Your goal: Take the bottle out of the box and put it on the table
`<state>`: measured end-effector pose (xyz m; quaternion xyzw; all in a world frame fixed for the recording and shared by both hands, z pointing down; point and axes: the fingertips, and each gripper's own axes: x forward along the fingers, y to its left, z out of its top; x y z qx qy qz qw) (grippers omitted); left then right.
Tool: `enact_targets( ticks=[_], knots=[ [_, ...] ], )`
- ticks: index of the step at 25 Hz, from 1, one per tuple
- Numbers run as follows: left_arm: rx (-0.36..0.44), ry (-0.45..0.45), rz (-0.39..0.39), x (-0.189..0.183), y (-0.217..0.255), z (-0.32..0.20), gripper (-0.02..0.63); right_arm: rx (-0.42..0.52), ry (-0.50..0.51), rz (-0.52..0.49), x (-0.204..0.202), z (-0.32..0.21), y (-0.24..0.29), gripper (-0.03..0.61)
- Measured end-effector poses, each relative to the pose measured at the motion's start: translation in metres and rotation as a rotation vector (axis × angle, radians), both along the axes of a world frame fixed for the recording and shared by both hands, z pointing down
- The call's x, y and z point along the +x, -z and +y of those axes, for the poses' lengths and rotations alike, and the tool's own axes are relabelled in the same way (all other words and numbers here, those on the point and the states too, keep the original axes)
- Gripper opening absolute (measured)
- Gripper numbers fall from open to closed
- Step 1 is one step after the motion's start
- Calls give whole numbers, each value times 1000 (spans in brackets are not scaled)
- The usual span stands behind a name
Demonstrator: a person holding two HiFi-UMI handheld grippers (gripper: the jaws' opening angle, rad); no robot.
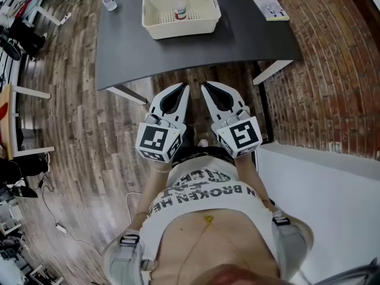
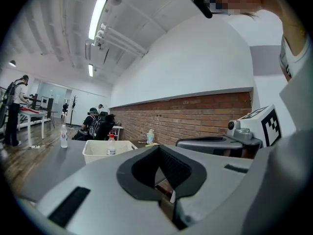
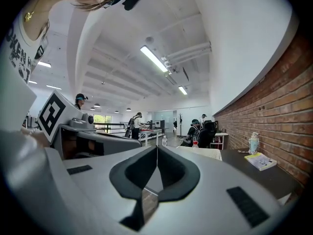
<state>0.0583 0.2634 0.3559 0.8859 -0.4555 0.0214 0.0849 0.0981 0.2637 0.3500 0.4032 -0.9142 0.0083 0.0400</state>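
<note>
Dark matte tabletop (image 1: 249, 40), wood-plank floor, brick wall beside. Nothing of task done yet, by look of it: small clear bottle (image 1: 177, 6), red cap, white label, upright inside cream perforated plastic basket (image 1: 155, 25), well ahead of both fingertip pairs. Left gripper (image 1: 183, 88) fingers pressed together, empty. Right gripper (image 1: 205, 85) same. Both near table's near edge. Left to do: reach, grasp, lift out, set down.

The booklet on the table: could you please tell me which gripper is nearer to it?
Right. The right gripper hangs short of the table's near edge, on the side of the booklet; the left gripper sits beside it, farther from the booklet.
</note>
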Motion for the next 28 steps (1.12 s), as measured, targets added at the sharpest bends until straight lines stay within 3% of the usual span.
enact_targets(
  ticks=[12, 28],
  knots=[
    [10, -79, 9, -23, 1, -89, 6, -3, -51, 15, -30, -88, -1, 9],
    [-8, -136, 3, -65, -8, -139, 6, -36, -80, 21, -80, -145, -10, 9]
  ],
)
